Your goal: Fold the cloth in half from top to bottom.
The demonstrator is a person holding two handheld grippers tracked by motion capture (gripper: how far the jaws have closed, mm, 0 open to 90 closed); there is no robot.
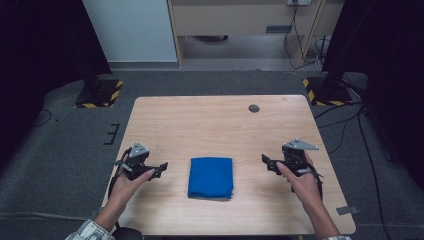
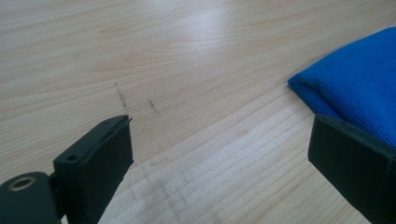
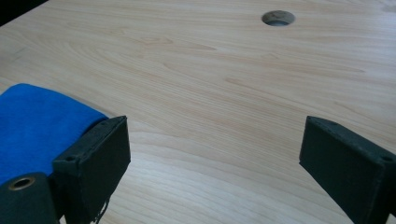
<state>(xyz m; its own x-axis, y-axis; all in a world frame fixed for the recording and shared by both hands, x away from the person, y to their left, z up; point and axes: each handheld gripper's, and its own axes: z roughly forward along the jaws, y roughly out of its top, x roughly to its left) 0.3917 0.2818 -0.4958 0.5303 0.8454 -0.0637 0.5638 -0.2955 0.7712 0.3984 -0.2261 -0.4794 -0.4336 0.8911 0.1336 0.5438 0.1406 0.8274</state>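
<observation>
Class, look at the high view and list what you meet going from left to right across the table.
Left claw → folded blue cloth → right claw, all on the wooden table.

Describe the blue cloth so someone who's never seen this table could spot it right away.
Look at the light wooden table, then at its near half, between the left gripper and the right gripper, both open and clear of it. There lies the blue cloth, folded into a flat, neat rectangle. It is the sole coloured, soft thing on the bare wood.
</observation>
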